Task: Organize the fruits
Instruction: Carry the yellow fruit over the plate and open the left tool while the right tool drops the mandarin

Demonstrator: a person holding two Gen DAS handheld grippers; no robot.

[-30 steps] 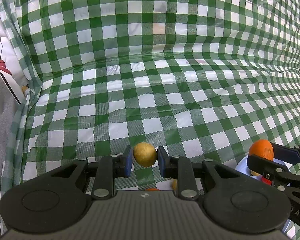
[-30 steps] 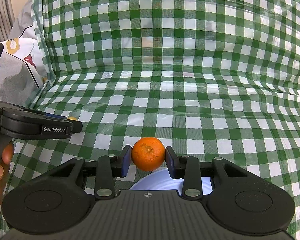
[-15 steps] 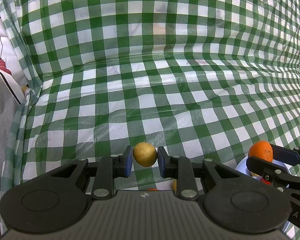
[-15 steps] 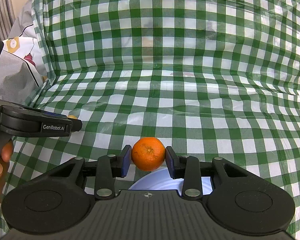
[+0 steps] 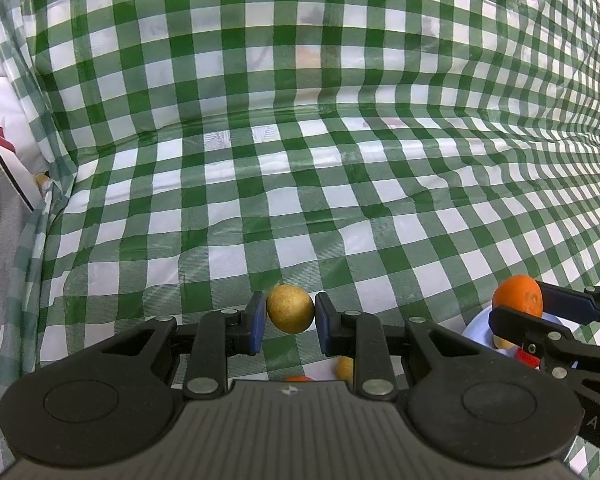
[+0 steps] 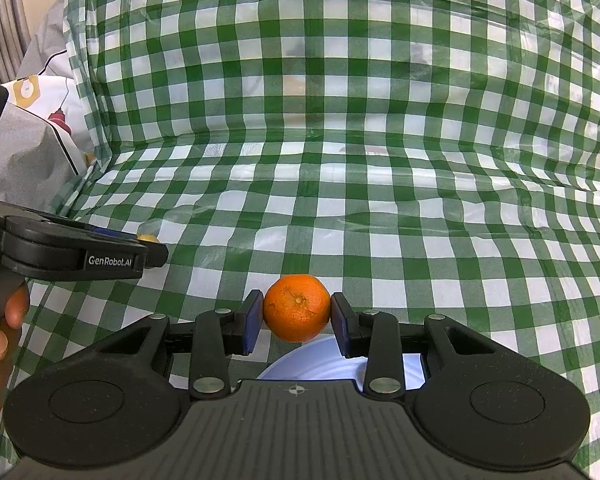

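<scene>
The green-checked surface (image 5: 300,220) is seen unchanged from the earlier frames. A white plate (image 6: 324,364) lies under the orange (image 6: 297,308) clamped in the right hand-held gripper (image 6: 297,322). The left hand-held gripper (image 5: 291,316) is clenched on a yellow-brown fruit (image 5: 291,309); either round fruit could be lost by rolling if released off the plate.

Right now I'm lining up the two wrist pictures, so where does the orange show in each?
Left wrist: the orange sits at the right edge, gripped by the right gripper.
Right wrist: the orange is low centre, between the blue pads.
Shared landmark: the white plate just below the orange.
</scene>
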